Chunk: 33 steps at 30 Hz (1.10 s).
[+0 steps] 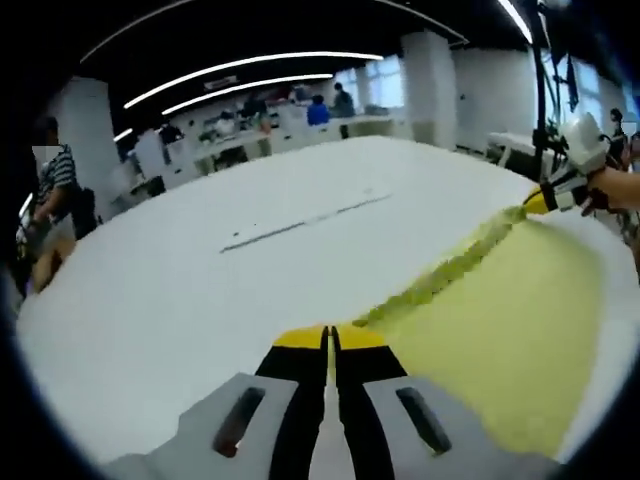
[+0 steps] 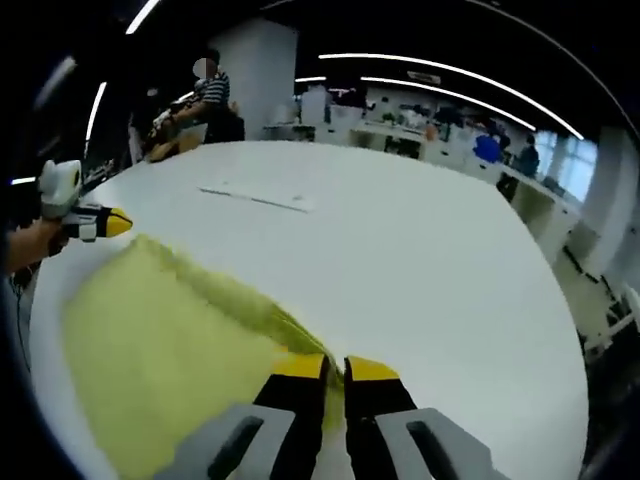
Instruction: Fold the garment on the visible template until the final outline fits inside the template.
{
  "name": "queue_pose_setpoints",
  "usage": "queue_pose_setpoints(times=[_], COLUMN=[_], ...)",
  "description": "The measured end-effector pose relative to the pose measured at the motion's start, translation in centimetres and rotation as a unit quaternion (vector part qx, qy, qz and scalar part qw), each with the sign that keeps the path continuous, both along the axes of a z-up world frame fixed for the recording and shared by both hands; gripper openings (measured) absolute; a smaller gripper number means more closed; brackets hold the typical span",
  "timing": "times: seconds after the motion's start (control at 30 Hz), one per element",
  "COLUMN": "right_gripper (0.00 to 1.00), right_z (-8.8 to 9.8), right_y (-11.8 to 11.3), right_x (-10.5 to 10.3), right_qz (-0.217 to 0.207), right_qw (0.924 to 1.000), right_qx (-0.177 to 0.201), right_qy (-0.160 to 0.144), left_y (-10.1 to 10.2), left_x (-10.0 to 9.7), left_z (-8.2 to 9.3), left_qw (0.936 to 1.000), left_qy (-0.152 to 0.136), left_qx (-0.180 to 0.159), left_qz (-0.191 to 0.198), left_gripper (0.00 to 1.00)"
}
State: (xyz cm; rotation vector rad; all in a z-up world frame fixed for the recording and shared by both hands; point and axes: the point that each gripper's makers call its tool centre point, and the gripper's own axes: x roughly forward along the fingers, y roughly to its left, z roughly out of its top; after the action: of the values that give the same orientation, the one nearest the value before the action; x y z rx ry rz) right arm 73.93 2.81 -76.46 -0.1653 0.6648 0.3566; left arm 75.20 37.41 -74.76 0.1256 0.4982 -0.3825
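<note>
A pale yellow garment [image 1: 500, 330] hangs stretched over a white table [image 1: 180, 280]. In the left gripper view my left gripper [image 1: 330, 338] is shut on one end of its bunched top edge. That edge runs up and right to my right gripper [image 1: 540, 203], held by a hand [image 1: 615, 188]. In the right gripper view my right gripper [image 2: 335, 368] is pinched on the garment [image 2: 160, 350]. The left gripper [image 2: 108, 222] holds the far corner at the left. A thin grey line [image 1: 300, 222], also seen in the right gripper view [image 2: 255, 198], lies on the table beyond the cloth.
The white table [image 2: 430, 260] is wide and rounded, with its edge close to the garment's lower side. People [image 1: 55, 200] stand past the far edge. Desks and seated people [image 2: 490, 145] fill the room behind.
</note>
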Motion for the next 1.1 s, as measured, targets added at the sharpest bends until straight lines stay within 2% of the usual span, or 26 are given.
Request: queue_pose_setpoints(times=[0.17,0.33,0.53,0.63,0.67,0.87,1.1], right_gripper=[0.20,0.36,0.55,0.63,0.65,0.69,0.72], right_z=[0.6,1.1,1.4,1.7,1.8,2.3,2.9], right_y=[-0.1,0.6,1.3,1.6,1.7,1.8,2.0], right_x=[-0.4,-1.4,-3.3,-4.4,-4.6,-6.2,-9.1], right_qz=[-0.003,0.012,0.037,0.060,0.065,0.076,0.096], right_qw=[0.9999,0.9993,0.9981,0.9973,0.9970,0.9957,0.9933], right_qx=[0.010,0.032,0.036,0.022,0.021,0.031,0.036], right_qy=[0.001,0.015,0.034,0.037,0.038,0.044,0.053], left_y=[0.5,0.3,0.1,-0.4,-0.5,-0.3,-0.2], left_x=[-0.5,-1.5,-3.1,-4.0,-4.2,-5.7,-8.1], left_z=[0.2,0.6,1.1,1.7,1.8,2.3,2.5], left_qw=[1.0000,0.9993,0.9982,0.9955,0.9953,0.9942,0.9917], left_qy=[0.004,0.009,0.017,0.020,0.020,0.025,0.032], left_qx=[-0.007,-0.036,-0.053,-0.088,-0.089,-0.093,-0.107], left_qz=[-0.001,-0.005,-0.023,-0.031,-0.032,-0.048,-0.064], left_gripper=[0.11,0.20,0.33,0.40,0.41,0.50,0.59])
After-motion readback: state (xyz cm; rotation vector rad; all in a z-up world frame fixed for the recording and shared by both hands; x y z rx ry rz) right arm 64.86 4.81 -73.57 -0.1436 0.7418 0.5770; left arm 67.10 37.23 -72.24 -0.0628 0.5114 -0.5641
